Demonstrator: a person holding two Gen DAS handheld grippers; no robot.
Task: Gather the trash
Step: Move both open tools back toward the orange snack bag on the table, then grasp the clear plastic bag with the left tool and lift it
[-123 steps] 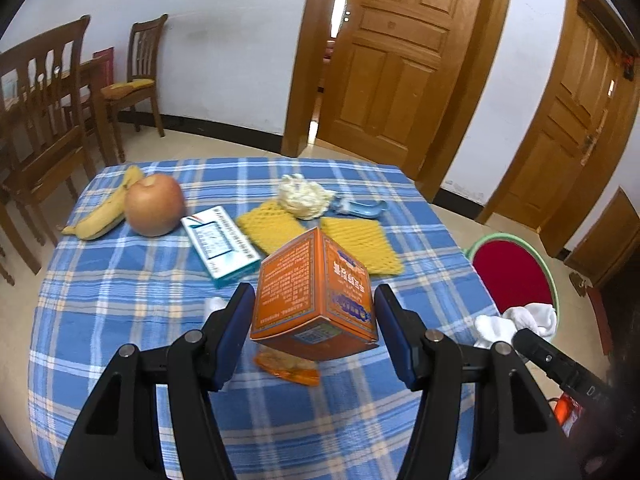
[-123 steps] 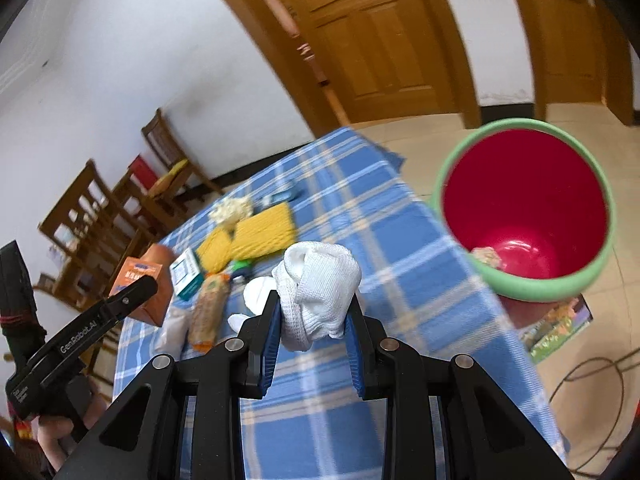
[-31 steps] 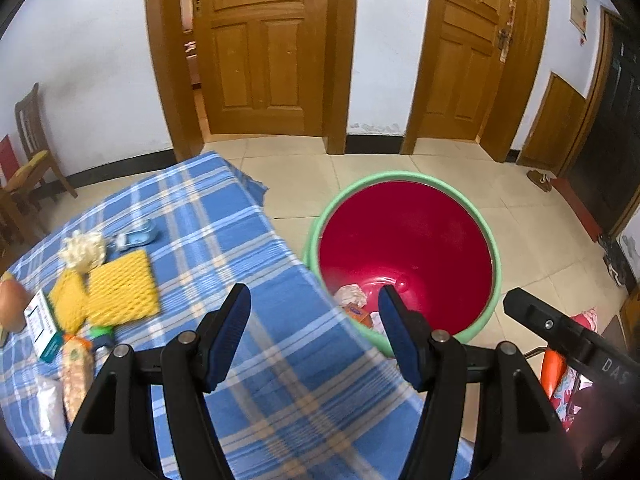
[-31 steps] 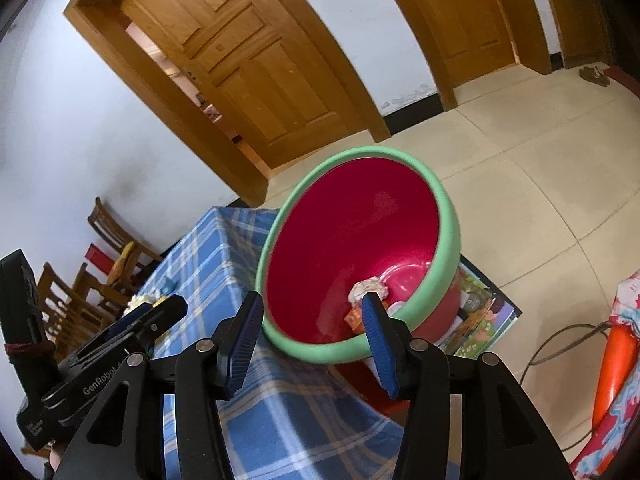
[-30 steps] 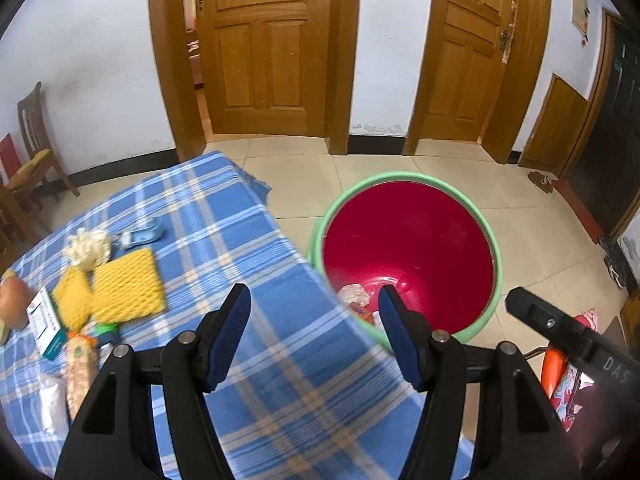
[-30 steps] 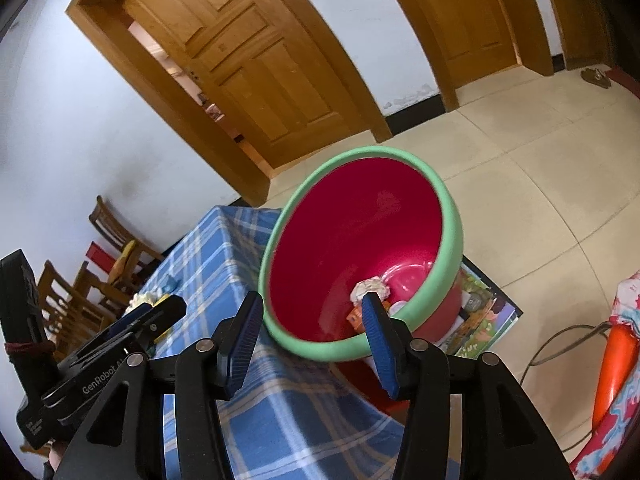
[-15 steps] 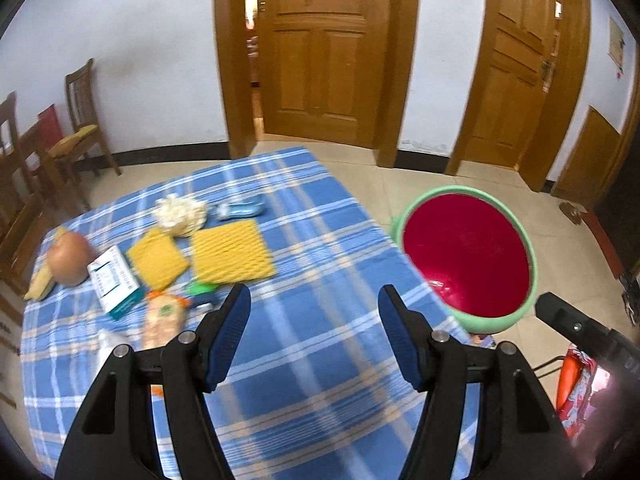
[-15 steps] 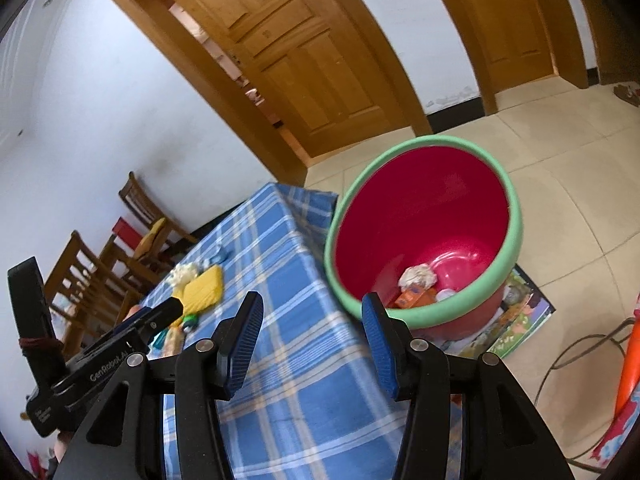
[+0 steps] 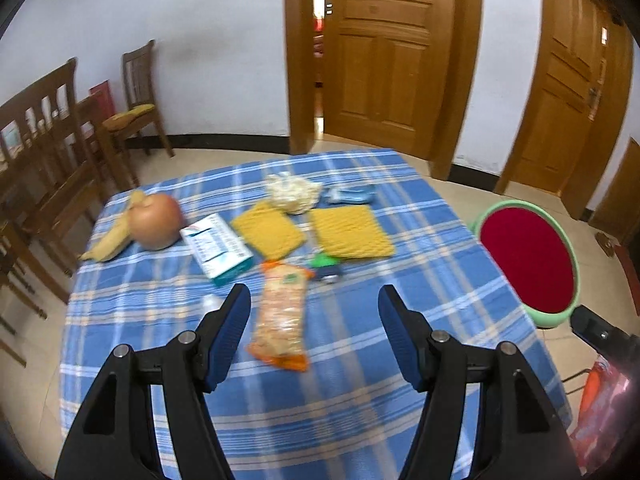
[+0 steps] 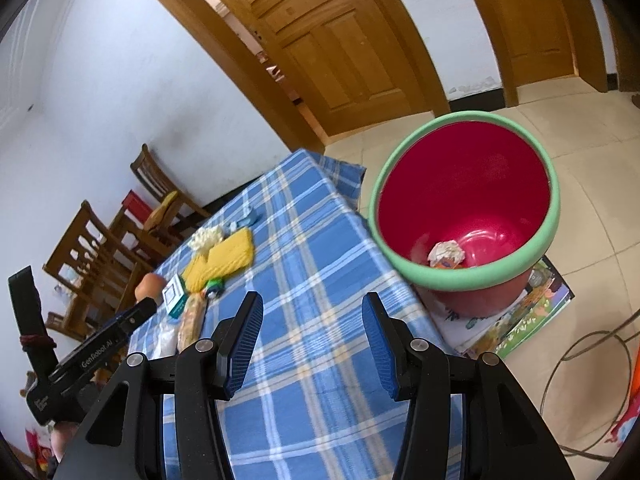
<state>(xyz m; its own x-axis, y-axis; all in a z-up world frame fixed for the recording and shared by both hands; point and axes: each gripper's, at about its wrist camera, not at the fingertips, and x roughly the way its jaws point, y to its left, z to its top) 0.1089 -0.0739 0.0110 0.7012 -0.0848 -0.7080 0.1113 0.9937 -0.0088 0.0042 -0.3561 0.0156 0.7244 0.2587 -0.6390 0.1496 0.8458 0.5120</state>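
Left tool (image 9: 314,312): jaws apart, empty, angled down over the blue plaid surface (image 9: 360,400), lined up with the orange snack packet (image 9: 282,316), which looks like the nearest pick.

Right tool (image 10: 312,340): jaws apart, empty, aimed between the surface edge and the bin.

Red bin, green rim (image 10: 480,276): on the floor just beside the surface, so trash drops straight in; a crumpled paper wad (image 10: 446,254) lies at the bottom.

Remaining trash, mid-surface: two yellow foam fruit nets (image 9: 350,232), white foam netting (image 9: 294,192), blue wrapper (image 9: 350,196), teal-and-white carton (image 9: 218,248), print blurred and unreadable.

Apple (image 9: 156,220) and banana (image 9: 110,236): far left, probably not trash.

Writing: "GenRobot.AI" on the left tool's body in the right wrist view.
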